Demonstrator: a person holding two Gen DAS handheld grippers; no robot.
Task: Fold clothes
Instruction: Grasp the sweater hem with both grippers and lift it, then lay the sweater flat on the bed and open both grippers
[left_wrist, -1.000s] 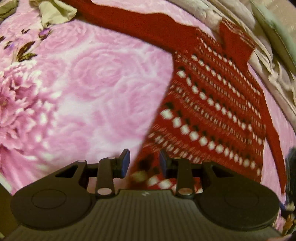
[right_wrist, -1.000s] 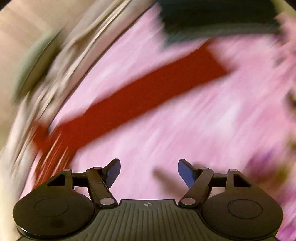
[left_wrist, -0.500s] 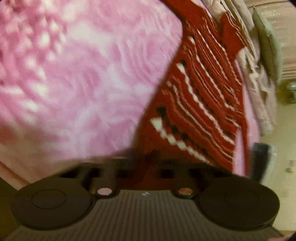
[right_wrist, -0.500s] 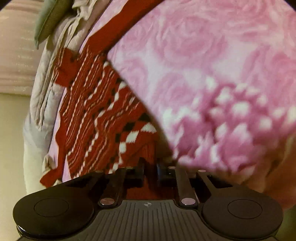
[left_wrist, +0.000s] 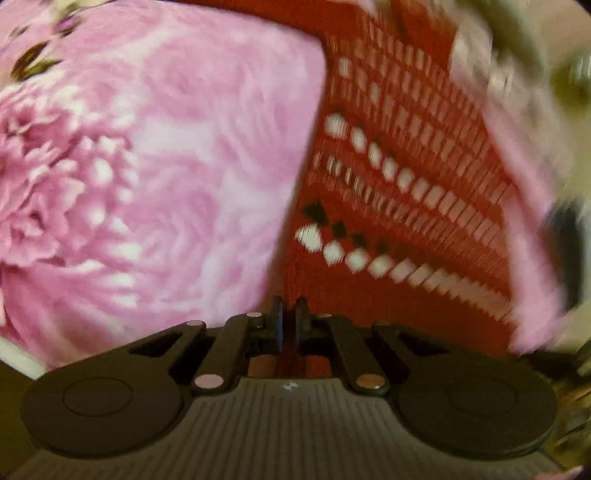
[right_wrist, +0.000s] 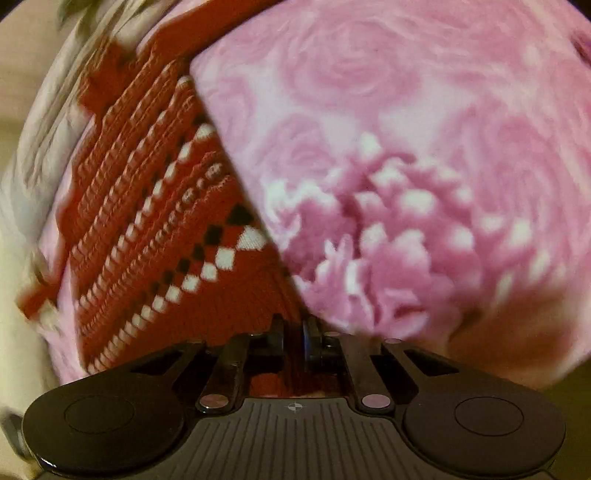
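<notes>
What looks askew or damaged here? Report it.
Nothing stands out. The red sweater lies spread on the pink floral bedspread, its hem pinched by the left gripper and right gripper.

Warm, dim indoor light, reddish cast. Left wrist view: heavy motion blur, worst right of the red knitted sweater with white diamond rows (left_wrist: 399, 177). Right wrist view sharper; smeared left of the sweater (right_wrist: 155, 229). Fisheye bending, dark corners in both.

Black left gripper (left_wrist: 289, 317), right gripper (right_wrist: 293, 332): ribbed housing, round discs, silver rivets.
</notes>
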